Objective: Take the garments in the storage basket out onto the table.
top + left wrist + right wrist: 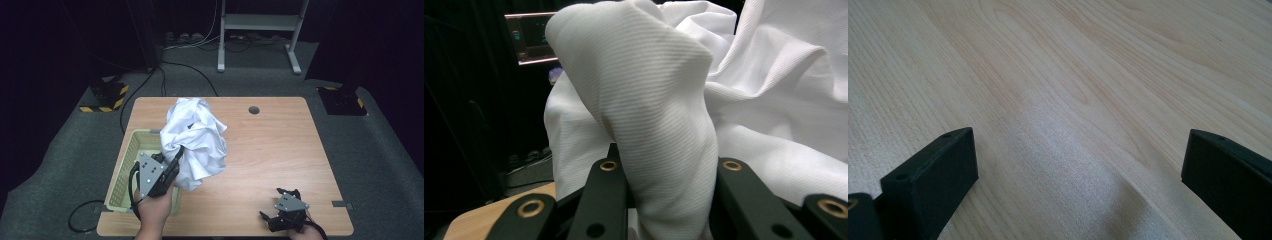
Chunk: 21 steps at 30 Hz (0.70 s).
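**Lifting the white cloth clear of the basket**

While I am holding the white cloth (196, 141) up in my left gripper (172, 162), the high view is showing why it is bunching as it is: I am pinching one fold low down, so the rest is billowing above and to the right of the jaws, hanging over the wooden table (270, 150) just beside the pale green basket (129, 165). I am judging that I am carrying it out of the basket toward the open tabletop. My right gripper (280, 207) is waiting near the table's front edge, well apart from the cloth.

In the left gripper view, a thick fold of the cloth (659, 130) is running down between my two black jaws, which are clamping it from both sides; the rest is spreading behind and to the right.

In the right gripper view, my jaws are standing wide apart with nothing between them, pointing at bare table (1073, 85), ready, I am guessing, to take a free edge.
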Available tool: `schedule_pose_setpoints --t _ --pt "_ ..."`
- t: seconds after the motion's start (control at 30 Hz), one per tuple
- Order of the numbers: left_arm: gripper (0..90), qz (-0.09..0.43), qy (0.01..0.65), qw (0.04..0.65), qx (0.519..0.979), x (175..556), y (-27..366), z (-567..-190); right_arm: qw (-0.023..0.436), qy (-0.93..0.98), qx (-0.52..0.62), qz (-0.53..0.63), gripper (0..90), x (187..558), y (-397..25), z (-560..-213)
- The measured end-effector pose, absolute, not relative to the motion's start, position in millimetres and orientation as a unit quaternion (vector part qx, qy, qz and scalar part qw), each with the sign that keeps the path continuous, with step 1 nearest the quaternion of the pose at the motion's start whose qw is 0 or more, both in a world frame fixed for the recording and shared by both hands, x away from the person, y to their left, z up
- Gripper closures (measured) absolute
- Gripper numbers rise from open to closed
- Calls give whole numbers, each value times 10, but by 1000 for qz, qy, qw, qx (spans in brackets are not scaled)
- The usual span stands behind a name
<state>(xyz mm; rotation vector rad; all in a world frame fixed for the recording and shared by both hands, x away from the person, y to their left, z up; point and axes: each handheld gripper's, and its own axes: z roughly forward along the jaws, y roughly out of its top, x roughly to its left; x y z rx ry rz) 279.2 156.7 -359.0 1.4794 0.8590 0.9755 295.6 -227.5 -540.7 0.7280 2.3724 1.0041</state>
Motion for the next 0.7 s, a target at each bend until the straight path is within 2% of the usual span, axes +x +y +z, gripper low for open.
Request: schedule_pose_setpoints --t 0.7 --pt "766 401 338 568 634 2840 1238 -3529 229 862 265 367 10 2957 -2279 -5406"
